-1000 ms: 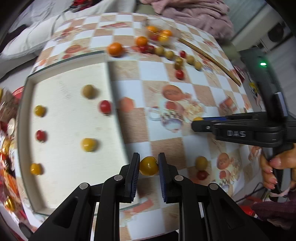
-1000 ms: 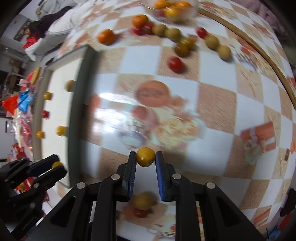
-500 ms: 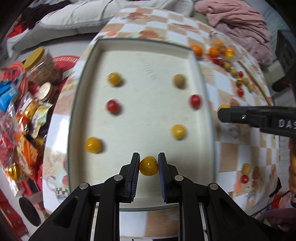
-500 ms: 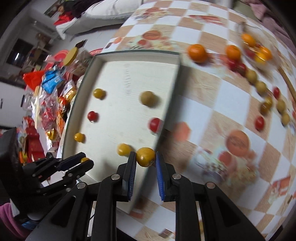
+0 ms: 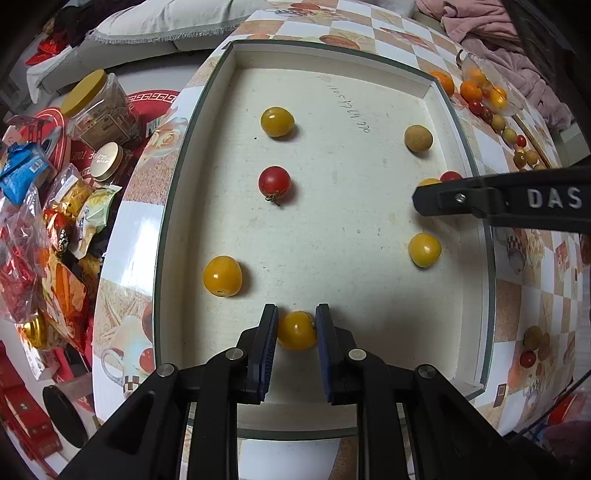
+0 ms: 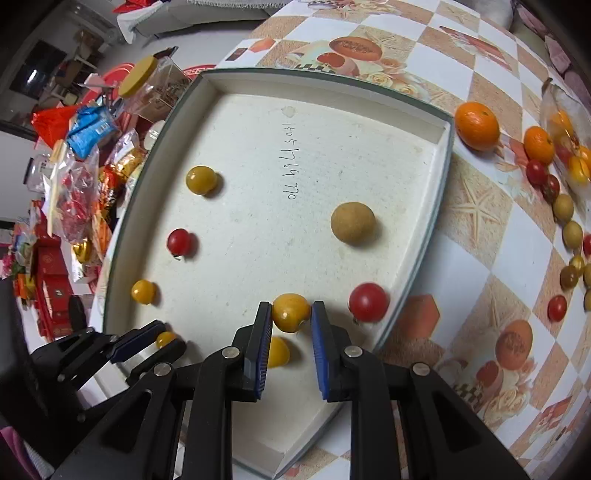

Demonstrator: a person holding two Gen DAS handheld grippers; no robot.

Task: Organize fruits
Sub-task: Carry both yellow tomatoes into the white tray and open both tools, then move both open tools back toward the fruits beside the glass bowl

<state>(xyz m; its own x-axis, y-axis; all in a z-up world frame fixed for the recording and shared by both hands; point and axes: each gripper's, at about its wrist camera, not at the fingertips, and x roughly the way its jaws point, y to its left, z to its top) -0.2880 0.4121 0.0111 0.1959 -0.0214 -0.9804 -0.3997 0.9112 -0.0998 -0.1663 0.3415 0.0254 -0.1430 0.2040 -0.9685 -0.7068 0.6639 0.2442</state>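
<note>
A white tray (image 5: 351, 96) with a dark green rim lies on the checkered table and holds several small fruits. My left gripper (image 5: 296, 330) is shut on a yellow tomato (image 5: 296, 331) low over the tray's near edge. My right gripper (image 6: 291, 314) is shut on another yellow tomato (image 6: 290, 312) above the tray's right side, beside a red tomato (image 6: 368, 302). The right gripper shows in the left wrist view (image 5: 421, 197) as a black arm from the right. The left gripper shows in the right wrist view (image 6: 162, 341) at lower left.
Loose oranges (image 6: 476, 125), red tomatoes and brown longans (image 6: 563, 208) lie on the table right of the tray. Snack packets and jars (image 5: 99, 103) crowd the floor on the left. A pink cloth (image 5: 498, 33) lies at the far right.
Both grippers have moved from the checkered table to over the tray, each still holding its yellow tomato. The left one has come down close to the tray floor.
</note>
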